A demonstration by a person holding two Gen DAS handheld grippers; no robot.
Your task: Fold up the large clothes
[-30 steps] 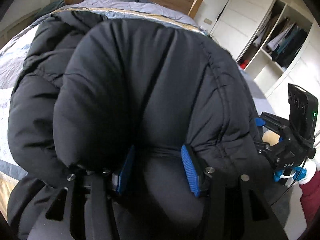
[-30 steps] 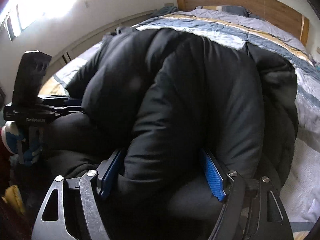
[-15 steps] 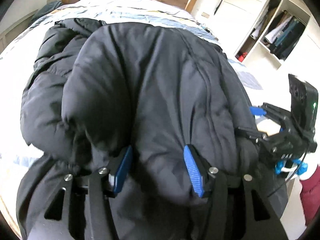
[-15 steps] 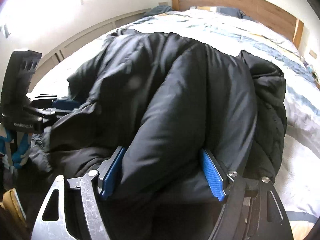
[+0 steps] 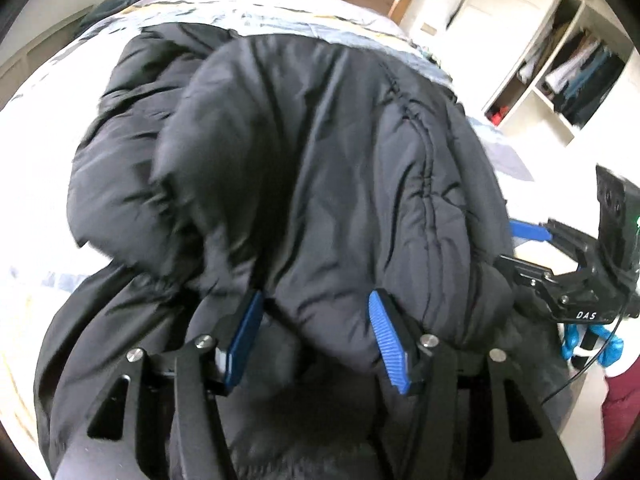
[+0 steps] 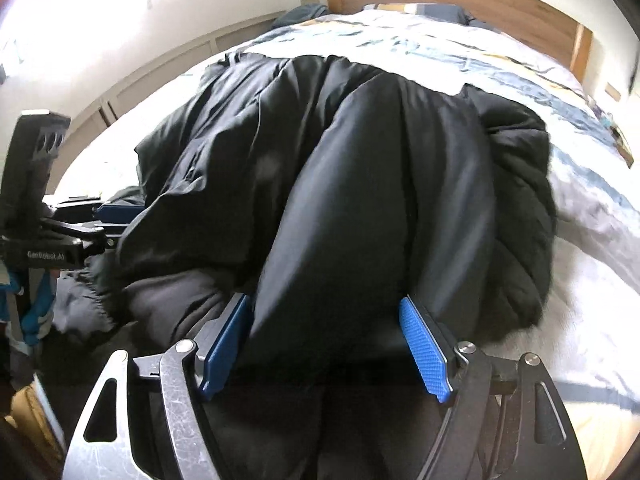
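A big black puffer jacket (image 5: 304, 168) lies bunched on the bed, its near part folded over toward the headboard. My left gripper (image 5: 316, 332) has its blue pads on either side of a thick fold of the jacket and is shut on it. My right gripper (image 6: 324, 340) grips another thick fold of the same jacket (image 6: 380, 208) between its blue pads. The right gripper also shows at the right edge of the left wrist view (image 5: 532, 236), and the left gripper at the left edge of the right wrist view (image 6: 108, 220). The pad contact is partly hidden by fabric.
The bed (image 6: 460, 60) has a pale striped cover and a wooden headboard (image 6: 460, 4). An open white wardrobe (image 5: 568, 68) with hanging clothes stands to the right. A dark red thing (image 5: 624, 404) is at the lower right. A wall with panelling (image 6: 160, 80) runs along the left.
Both grippers have carried the held folds forward and down toward the headboard. The jacket sits lower and more of the bed cover shows beyond it.
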